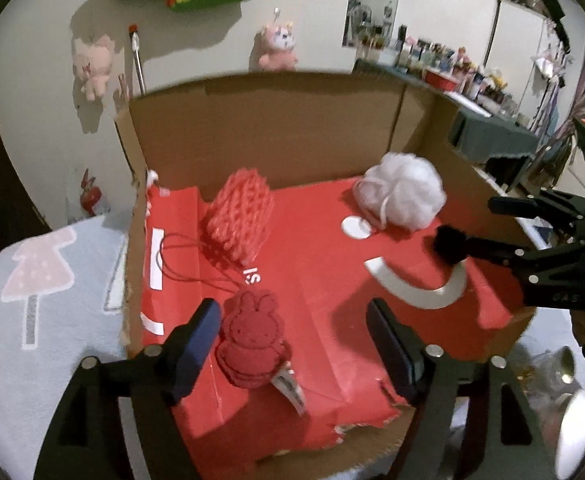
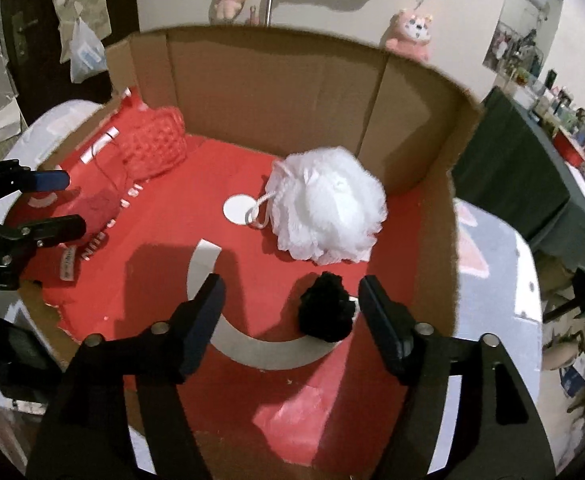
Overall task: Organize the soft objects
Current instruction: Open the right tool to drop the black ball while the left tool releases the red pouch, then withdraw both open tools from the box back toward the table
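Four soft things in one cardboard box (image 1: pixel 276 128): both grippers' fingers (image 1: pixel 388 344) spread, released.

Inspection of my two claws. My left claw (image 1: pixel 292 344), black frame with dark blue pads, points steeply downward with its jaws standing wide apart. Its left fingertip (image 1: pixel 196 344) sits just beside a dark red rabbit-shaped felt tag (image 1: pixel 252 344), which lies between the jaws; whether that pad touches it I cannot tell, and the other pad is clear of it. My right claw (image 2: pixel 292 320), same build, also points steeply down, jaws parted. A small black fluffy pompom (image 2: pixel 326 306) lies between them, nearer the right fingertip (image 2: pixel 384 320); no pad presses on it.
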A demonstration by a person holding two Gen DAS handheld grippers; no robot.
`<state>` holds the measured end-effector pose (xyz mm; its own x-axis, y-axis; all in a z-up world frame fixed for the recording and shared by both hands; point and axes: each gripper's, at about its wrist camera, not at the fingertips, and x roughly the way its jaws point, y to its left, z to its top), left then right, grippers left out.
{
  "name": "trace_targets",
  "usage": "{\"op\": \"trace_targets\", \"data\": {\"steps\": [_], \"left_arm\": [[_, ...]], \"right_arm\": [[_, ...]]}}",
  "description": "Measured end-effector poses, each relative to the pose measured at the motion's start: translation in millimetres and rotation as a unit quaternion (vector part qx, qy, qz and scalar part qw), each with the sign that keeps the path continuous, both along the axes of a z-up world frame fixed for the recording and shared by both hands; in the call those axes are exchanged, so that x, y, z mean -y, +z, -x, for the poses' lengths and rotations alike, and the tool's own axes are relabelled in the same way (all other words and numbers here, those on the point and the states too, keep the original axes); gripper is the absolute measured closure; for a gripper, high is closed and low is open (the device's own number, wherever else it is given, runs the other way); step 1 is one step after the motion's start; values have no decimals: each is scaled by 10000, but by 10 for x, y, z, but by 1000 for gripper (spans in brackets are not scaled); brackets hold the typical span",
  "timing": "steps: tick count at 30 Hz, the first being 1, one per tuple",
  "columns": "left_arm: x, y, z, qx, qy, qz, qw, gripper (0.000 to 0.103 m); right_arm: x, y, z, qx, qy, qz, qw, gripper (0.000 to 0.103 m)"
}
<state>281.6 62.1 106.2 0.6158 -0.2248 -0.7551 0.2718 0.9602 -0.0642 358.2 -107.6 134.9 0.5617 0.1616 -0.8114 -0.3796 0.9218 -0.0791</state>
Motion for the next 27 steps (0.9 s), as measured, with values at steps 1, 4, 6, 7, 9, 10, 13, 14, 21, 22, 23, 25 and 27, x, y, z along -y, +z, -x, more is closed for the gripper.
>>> {"op": "trace_targets", "data": {"steps": [1,4,6,7,9,10,13,14,21,22,23,25,27], "left_arm": [[1,32,42,67,3,23,10000,22],[19,179,218,343,-3,128,9993,15],[41,284,344,534,-1,198,9984,9],[56,343,421,653,7,232,9976,8],[82,459,571,883,2,300,9956,6],[87,512,643,993,1,346,9945,5],[80,634,841,1265,29,503,9907,0],[87,668,907,1338,40,541,9895,0],[140,839,1419,1950,163,640,9786,0],[141,852,1515,2053,211,679,9761,0],[148,860,1586,2129,233,686,9744,0],[164,857,1731,2261,282,671,9714,0],[181,832,1878,2358,358,662,9689,0]], "right_arm": [[6,45,28,50,-3,-24,10000,34],[57,233,184,235,5,-143,9996,34],[61,374,281,405,19,-224,9989,33],[97,445,365,485,31,-255,9985,32],[132,596,528,690,60,-338,9970,27],[103,642,595,775,71,-373,9963,27],[127,825,839,1020,134,-536,9933,27],[132,873,917,1091,147,-577,9922,27],[176,1117,1545,1764,135,-701,9817,19],[183,1129,1616,1813,126,-731,9806,19],[190,1138,1686,1873,116,-760,9793,19],[198,1139,1852,2008,88,-805,9763,18],[198,1128,2020,2148,60,-823,9732,17]]}}
